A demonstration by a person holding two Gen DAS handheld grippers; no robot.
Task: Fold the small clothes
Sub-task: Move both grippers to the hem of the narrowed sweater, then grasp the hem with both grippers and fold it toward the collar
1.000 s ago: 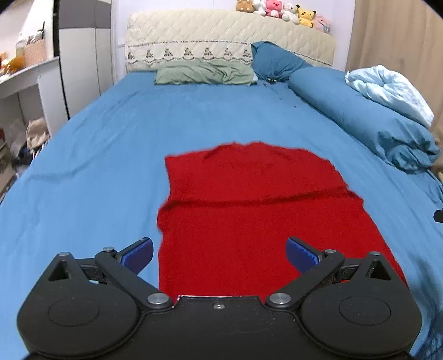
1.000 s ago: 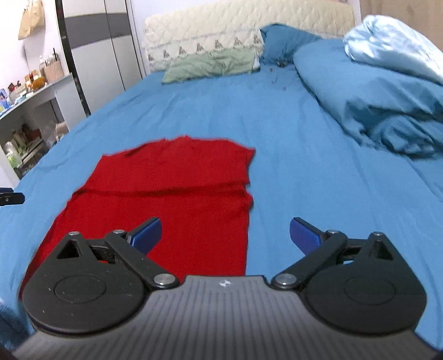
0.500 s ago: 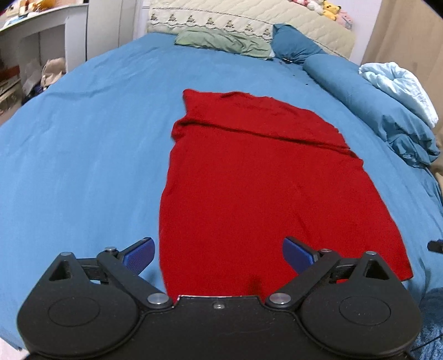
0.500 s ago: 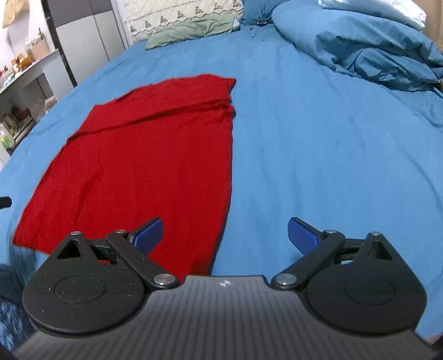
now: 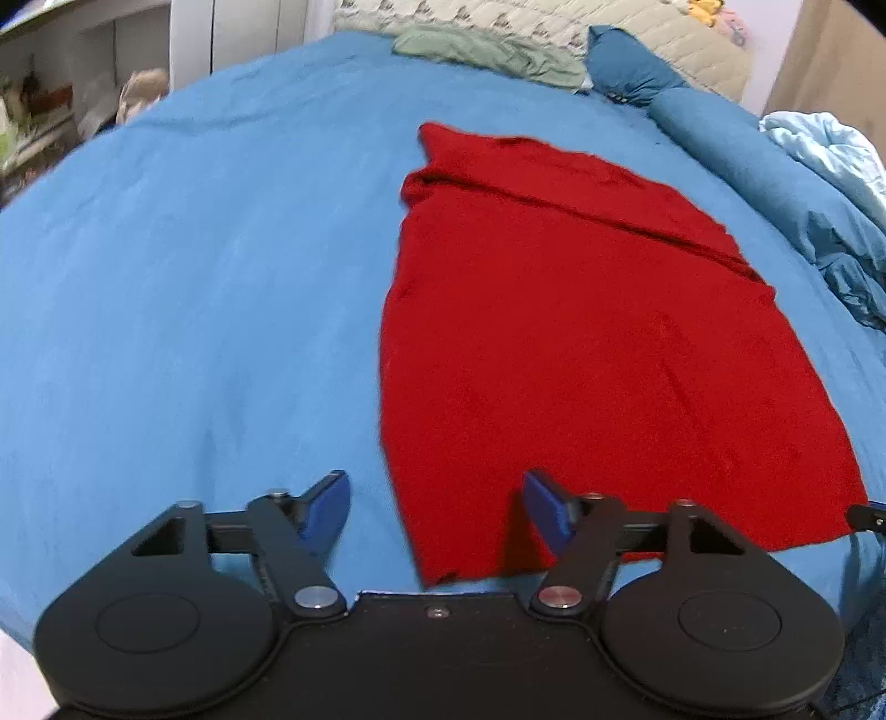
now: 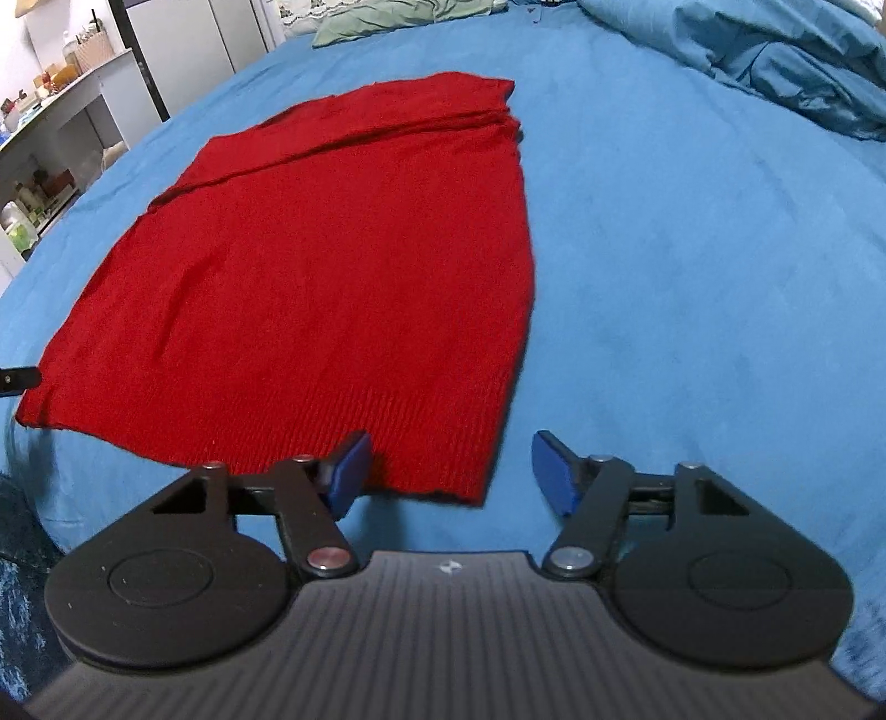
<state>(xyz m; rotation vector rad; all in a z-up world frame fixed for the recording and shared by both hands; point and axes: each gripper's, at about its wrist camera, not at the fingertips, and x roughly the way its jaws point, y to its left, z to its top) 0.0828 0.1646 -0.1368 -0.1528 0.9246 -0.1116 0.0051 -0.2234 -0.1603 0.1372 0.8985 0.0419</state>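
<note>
Blue-padded, my left gripper (image 5: 434, 512) and right gripper (image 6: 448, 471) both gape wide, each straddling a near corner of the red knit garment (image 6: 332, 266), which lies flat on the blue bedsheet (image 6: 692, 277); pillows (image 5: 487, 47) sit beyond.

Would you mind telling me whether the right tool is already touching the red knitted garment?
Cannot tell. In the right wrist view the open right tool straddles the red knitted garment's near right corner, but whether its blue pads rest on the cloth is unclear.

Probably bedroom: bed (image 5: 166, 277), pillows (image 5: 487, 50)
</note>
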